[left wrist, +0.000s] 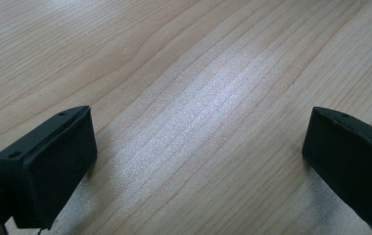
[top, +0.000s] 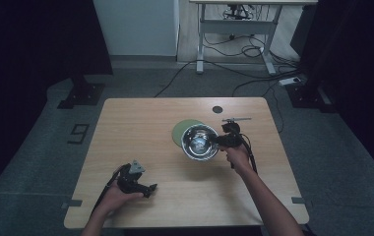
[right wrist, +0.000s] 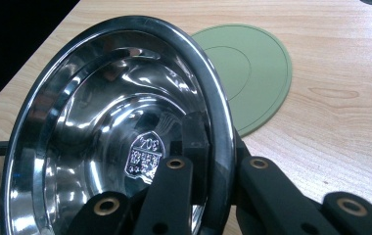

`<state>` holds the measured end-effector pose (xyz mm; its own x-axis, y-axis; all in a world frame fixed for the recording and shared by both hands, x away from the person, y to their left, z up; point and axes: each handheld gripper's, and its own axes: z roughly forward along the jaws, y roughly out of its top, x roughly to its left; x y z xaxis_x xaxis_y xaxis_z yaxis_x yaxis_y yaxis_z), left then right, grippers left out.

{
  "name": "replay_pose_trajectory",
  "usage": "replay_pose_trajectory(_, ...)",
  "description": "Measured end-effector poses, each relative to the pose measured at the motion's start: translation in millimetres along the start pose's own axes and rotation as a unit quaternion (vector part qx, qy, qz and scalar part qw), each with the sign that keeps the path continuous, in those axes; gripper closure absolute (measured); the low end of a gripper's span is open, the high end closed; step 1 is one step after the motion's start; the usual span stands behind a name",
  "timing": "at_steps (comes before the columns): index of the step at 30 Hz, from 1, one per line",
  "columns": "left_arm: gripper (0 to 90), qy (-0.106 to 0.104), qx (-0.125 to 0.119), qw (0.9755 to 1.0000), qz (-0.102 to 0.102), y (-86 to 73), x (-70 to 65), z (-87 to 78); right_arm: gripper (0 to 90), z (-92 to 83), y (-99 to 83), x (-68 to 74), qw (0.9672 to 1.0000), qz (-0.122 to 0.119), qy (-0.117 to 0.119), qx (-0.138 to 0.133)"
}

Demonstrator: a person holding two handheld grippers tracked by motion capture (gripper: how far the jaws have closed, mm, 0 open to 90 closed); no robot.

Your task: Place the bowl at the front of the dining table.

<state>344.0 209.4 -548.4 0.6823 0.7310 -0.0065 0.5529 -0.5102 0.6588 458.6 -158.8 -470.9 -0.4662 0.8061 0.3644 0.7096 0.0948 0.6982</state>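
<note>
Where the right gripper's (right wrist: 208, 161) two black jaws meet, they pinch the rim of a shiny metal bowl (right wrist: 115, 127), one jaw inside the bowl and one outside. The jaws are closed tight on that thin rim. The bowl is tipped up on its edge in the right gripper view, so its open side faces the camera. A small stamped mark sits on the bottom of the bowl.

Just behind the bowl lies a flat green round mat (right wrist: 257, 73) on the desk (right wrist: 340, 93). The bowl covers part of the mat's edge. From the high view, the bowl (top: 200, 141) sits over the mat's (top: 181, 130) near right side, and the right gripper (top: 220, 140) is at the bowl's right side with the person's hand (top: 237, 156) behind it.

A thin grey stick-like thing (top: 237, 119) lies on the desk beyond the bowl, to its right. A small dark round spot (top: 217, 109) is a bit farther back from the bowl.

Well apart from the bowl, toward the near left of the desk (top: 140, 113), the left gripper (top: 151, 188) rests low in the person's other hand (top: 116, 199). Its jaws are wide apart with bare wood (left wrist: 198, 122) between them.
</note>
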Motion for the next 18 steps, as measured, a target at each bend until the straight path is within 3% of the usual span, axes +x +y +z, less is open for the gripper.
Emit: replay_pose_trajectory(18,0.0,0.0,0.0,1.0,0.0,0.0,0.0,0.0,86.9,3.6,8.0,0.6,1.0,0.004,-0.004,-0.006)
